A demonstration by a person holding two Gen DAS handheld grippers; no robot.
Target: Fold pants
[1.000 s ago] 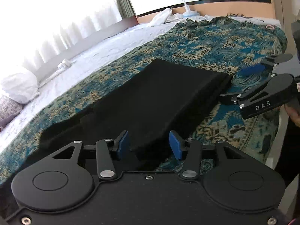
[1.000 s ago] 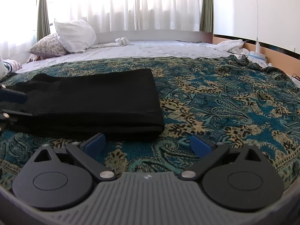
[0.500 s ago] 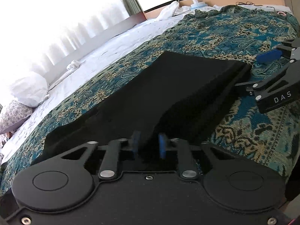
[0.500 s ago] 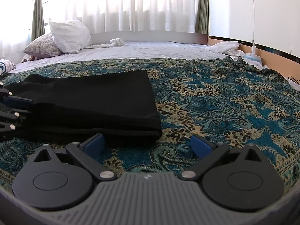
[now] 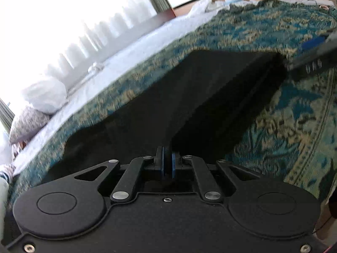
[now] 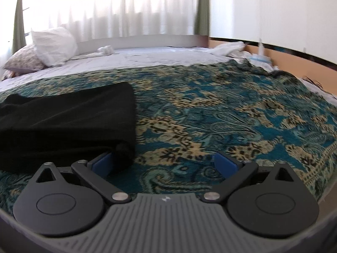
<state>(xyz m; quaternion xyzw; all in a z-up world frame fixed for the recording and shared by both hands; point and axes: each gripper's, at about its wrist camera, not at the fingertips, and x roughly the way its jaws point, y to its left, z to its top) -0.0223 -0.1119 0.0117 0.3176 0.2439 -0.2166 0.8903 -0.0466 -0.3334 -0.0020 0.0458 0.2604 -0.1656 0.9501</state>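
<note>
The black pants (image 5: 189, 97) lie folded lengthwise on the patterned blue bedspread (image 5: 294, 126); they also show at the left of the right wrist view (image 6: 69, 118). My left gripper (image 5: 167, 162) is shut on the near edge of the pants, with the cloth rising from between its blue pads. My right gripper (image 6: 165, 164) is open at the pants' other end; its left pad (image 6: 102, 162) touches the corner of the cloth. The right gripper also shows blurred at the upper right of the left wrist view (image 5: 313, 52).
White pillows (image 6: 53, 46) and a floral pillow (image 6: 23, 60) lie at the head of the bed under a bright curtained window. A white sheet (image 6: 147, 55) covers the far half. A wooden wall panel (image 6: 294, 60) runs along the right side.
My left gripper has closed from open onto the pants' near edge and lifted it a little. My right gripper has moved in to the pants' corner and stays open.
</note>
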